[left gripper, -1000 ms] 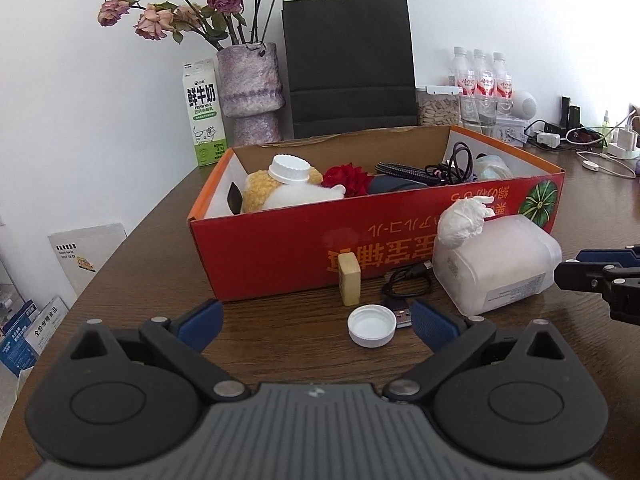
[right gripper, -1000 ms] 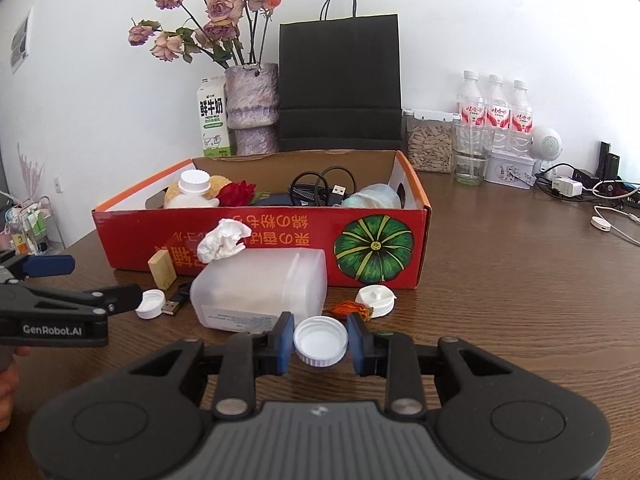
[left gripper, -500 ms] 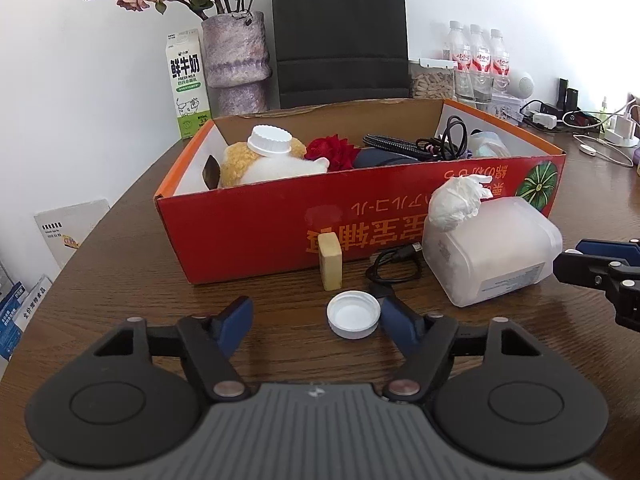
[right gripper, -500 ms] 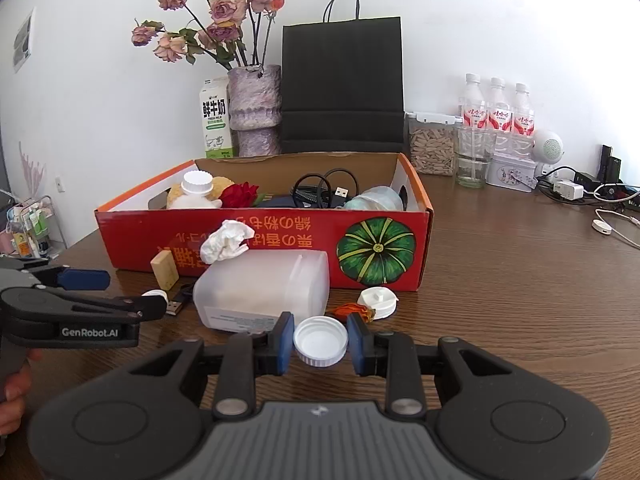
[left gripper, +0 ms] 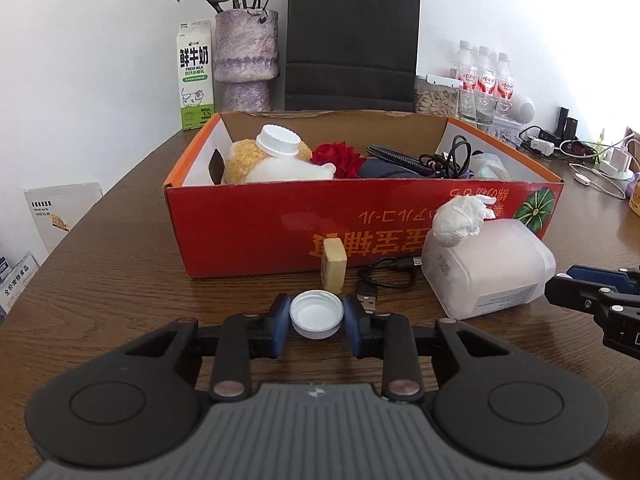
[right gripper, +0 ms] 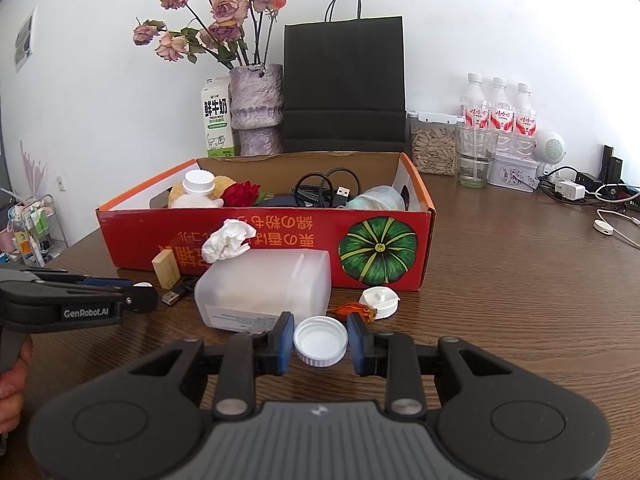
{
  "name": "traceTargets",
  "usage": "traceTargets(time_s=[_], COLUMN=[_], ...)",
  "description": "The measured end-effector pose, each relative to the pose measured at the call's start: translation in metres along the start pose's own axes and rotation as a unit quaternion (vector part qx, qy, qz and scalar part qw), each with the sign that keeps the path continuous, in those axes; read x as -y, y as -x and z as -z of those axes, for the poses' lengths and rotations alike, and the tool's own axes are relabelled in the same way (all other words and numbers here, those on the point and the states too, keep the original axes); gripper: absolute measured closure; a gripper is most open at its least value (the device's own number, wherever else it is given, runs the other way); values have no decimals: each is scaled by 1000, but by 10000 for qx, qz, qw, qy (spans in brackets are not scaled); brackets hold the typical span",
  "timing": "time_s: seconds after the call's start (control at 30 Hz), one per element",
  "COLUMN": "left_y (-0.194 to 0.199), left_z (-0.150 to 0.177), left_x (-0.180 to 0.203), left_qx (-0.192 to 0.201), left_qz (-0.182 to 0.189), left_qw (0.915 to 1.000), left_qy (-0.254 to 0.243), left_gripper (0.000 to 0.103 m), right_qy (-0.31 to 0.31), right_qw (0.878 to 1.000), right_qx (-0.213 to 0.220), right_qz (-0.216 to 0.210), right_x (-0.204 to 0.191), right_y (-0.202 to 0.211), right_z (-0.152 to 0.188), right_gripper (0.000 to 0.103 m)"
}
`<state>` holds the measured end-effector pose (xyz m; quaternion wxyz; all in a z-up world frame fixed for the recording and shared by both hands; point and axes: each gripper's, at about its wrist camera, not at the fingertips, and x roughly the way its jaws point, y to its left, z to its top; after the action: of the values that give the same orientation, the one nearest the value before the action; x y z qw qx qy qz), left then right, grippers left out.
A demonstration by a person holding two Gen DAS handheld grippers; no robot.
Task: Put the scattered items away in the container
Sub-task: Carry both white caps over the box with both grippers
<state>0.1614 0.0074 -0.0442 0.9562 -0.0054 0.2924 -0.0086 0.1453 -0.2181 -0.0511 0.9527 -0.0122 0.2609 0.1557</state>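
Now each gripper has a white bottle cap pinched between its blue pads: the left gripper (left gripper: 317, 315) closed on a small cap (left gripper: 317, 314) low at the table (left gripper: 120, 280) surface, just in front of the tan block (left gripper: 333, 265) and the USB cable (left gripper: 384, 280); the right gripper (right gripper: 320, 341) closed on a ridged cap (right gripper: 320, 341), open side up, near the frosted plastic tub (right gripper: 264, 288). Judged step: carry both caps up over the front wall of the red box (right gripper: 280, 240) and let go inside. Doing it well likely means lifting straight before moving forward, keeping the caps level so they do not slip from the pads, clearing the tub and its crumpled tissue (right gripper: 228, 240), and dropping into the free floor rather than onto the cables. Left view alone shows the box's left interior and the cable's loop on the table. Right view alone shows a third white lid (right gripper: 380, 302) and an orange scrap (right gripper: 354, 311) beside the box, plus the left gripper side-on.
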Motion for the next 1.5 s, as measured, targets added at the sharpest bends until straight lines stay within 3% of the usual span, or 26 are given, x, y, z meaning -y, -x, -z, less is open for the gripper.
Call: traceTargets(time_s=[0.2, 0.43, 0.8, 1.0, 1.13, 1.5], left_y=[13, 31, 32, -16, -49, -53], left_z=[1, -13, -81, -114, -105, -89], left_x=[1, -3, 6, 5, -6, -2], left_qx=[376, 728, 1540, 1465, 1122, 1069], left_qz=[-186, -124, -158, -295, -295, -356], left_qw=[9991, 9973, 9879, 9877, 9919, 9932], left_qy=[-29, 38, 93, 453, 519, 309], left_gripper=[74, 74, 73, 73, 73, 73], right_qy=[-40, 88, 464, 174, -114, 34], right_qw=[9998, 9989, 9910, 9899, 9942, 9956], right_qx=[155, 421, 1234, 1403, 1033, 920], right_qz=[-99, -211, -217, -90, -270, -154], right_x=[2, -3, -25, -29, -19, -21], right_y=[4, 14, 10, -44, -83, -91], right_z=[1, -6, -81, -117, -112, -92], right_gripper=[76, 76, 76, 76, 76, 76])
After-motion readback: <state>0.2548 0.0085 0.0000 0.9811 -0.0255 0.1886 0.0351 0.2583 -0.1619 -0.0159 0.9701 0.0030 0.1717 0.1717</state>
